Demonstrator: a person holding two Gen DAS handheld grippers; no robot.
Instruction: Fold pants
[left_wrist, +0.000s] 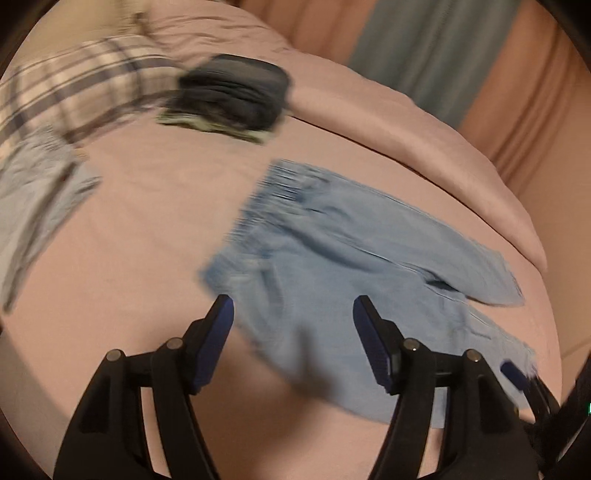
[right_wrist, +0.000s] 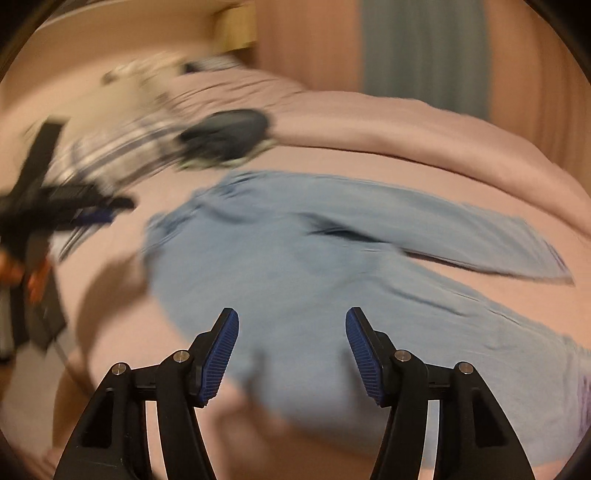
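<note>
1. Left wrist view: your left gripper (left_wrist: 293, 314) hangs with fingers spread wide, nothing between them, above the pants (left_wrist: 343, 266), which lie flat on the pink bed (left_wrist: 147, 221), legs splayed rightward. Dark folded clothes (left_wrist: 236, 92) sit beyond.
2. Right wrist view: your right gripper (right_wrist: 291, 328) is likewise spread and empty above the pants (right_wrist: 314, 258); the left gripper (right_wrist: 74, 206) shows blurred at left.

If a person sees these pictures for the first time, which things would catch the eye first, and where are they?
First the light blue pants, spread unfolded across the middle of the pink bed, legs pointing right. Next, the open left gripper and right gripper in the foreground, their blue fingers above the fabric, holding nothing. Behind lies a dark folded garment beside plaid cloth.
</note>
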